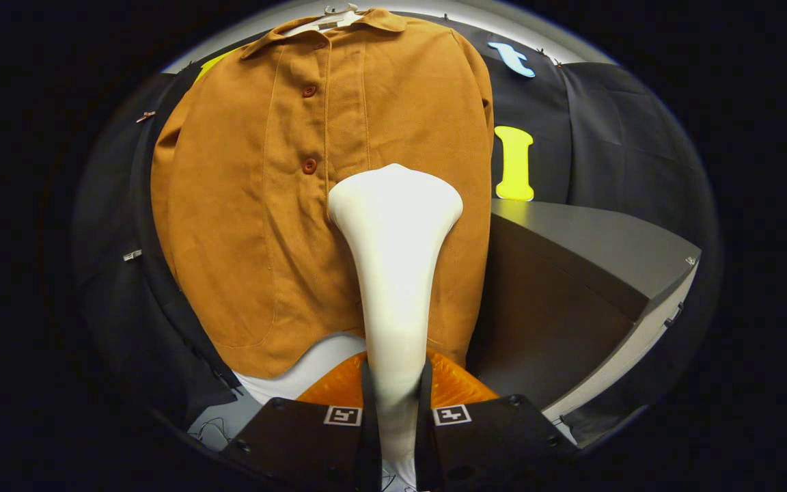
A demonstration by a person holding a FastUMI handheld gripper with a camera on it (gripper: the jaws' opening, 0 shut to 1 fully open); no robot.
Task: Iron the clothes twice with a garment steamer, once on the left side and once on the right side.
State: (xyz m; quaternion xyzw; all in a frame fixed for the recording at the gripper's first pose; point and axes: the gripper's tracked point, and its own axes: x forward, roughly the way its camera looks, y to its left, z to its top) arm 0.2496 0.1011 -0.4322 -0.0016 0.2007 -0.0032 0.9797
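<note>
We had the steamer [393, 273] clamped by its handle in the gripper [393, 403], both fingers pressed against the narrow neck, one on each side, so that the tool stood straight ahead of us toward twelve o'clock. Its broad head lay against the shirt [264, 205], or just in front of it; we could not tell whether it touched. The head sat just right of the button placket, level with the lower of the two buttons [309, 165] we could see and toward three o'clock from it, roughly at mid-height of the garment. From that we judged that we were in the middle of a pass on the panel right of the placket, neither at the collar nor at the hem. Whether the other panel had already had its pass we could not tell: the cloth looked equally smooth on both halves and no steam was visible. So at least the rest of this stroke was left, and perhaps the whole second side. The shirt hung on a hanger [339, 12] at twelve o'clock, buttoned, its hem just above the fingers, with something white [311, 365] showing below it. A dark grey table [571, 273] stood at three o'clock, close beside the shirt. Black cloth [612, 137] walled the booth behind and around everything.
</note>
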